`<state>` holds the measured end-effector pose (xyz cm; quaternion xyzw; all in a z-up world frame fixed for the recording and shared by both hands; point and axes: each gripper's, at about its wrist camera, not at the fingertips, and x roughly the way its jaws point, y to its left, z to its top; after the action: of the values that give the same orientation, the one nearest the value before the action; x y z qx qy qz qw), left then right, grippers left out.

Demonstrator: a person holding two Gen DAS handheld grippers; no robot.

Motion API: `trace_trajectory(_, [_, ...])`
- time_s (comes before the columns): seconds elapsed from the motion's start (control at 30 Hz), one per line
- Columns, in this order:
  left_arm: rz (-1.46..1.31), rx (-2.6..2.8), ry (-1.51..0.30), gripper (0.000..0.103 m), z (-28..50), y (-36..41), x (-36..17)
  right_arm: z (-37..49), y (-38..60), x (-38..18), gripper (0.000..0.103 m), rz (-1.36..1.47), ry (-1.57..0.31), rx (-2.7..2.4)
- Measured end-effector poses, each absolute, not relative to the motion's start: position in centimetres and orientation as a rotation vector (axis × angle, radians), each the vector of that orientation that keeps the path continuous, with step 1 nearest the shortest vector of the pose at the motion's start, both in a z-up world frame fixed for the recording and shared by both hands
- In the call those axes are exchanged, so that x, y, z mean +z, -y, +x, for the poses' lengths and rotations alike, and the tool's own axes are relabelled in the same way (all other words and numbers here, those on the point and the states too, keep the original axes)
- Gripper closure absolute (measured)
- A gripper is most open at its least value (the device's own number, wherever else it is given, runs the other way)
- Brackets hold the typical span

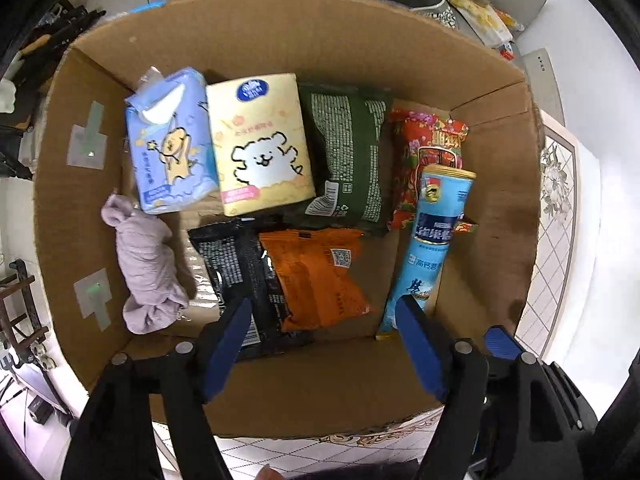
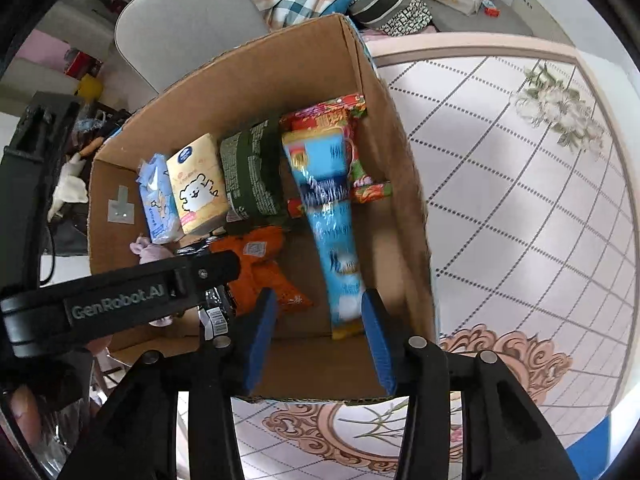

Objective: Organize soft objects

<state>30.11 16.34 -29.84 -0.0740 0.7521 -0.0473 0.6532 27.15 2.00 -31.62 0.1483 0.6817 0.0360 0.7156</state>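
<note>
While the open brown cardboard box lay under both hands, the long blue foil pouch rested inside along its right wall — lengthwise, near end between the right gripper's spread blue fingers, unpinched; the left gripper hung spread, empty.

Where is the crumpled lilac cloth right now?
In the left wrist view, the crumpled lilac cloth lies at the left of the cardboard box, below the blue tissue pack, beside the black packet.
</note>
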Motion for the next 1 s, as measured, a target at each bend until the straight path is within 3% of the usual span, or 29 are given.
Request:
trace_trajectory(0.13, [-0.144,-0.081,-1.645,0.026,29.3,-17.1,-28.1,27.1,-2.0,-30.9,0.054,0.296,-1.505,0.083])
trace_trajectory(0.2, [-0.135,-0.067,-1.606,0.017,28.6,-17.7,-27.0,27.1,-2.0,-30.4,0.041,0.271,-1.497,0.087])
trace_trajectory(0.37, [-0.12,-0.025,-1.536,0.017,26.7,-19.3,-25.6,26.7,-2.4,-29.3,0.033,0.206,-1.483,0.095])
trace_trajectory(0.4, [-0.121,-0.017,-1.522,0.017,26.3,-19.6,-25.2,26.7,-2.4,-29.0,0.024,0.194,-1.481,0.098])
trace_trajectory(0.5, [-0.115,0.012,-1.494,0.015,25.4,-20.6,-24.5,26.4,-2.7,-28.5,0.012,0.157,-1.469,0.105])
trace_trajectory(0.6, [-0.104,0.038,-1.469,0.003,25.2,-21.1,-24.1,26.1,-3.0,-28.0,0.011,0.127,-1.462,0.11])
trace_trajectory(0.77, [-0.102,0.075,-1.429,0.002,24.6,-21.9,-23.4,25.8,-3.1,-27.5,0.005,0.071,-1.448,0.094])
trace_trajectory(1.0, [-0.088,0.09,-1.399,0.002,24.0,-22.0,-22.8,25.5,-2.4,-27.3,0.004,0.035,-1.435,0.071])
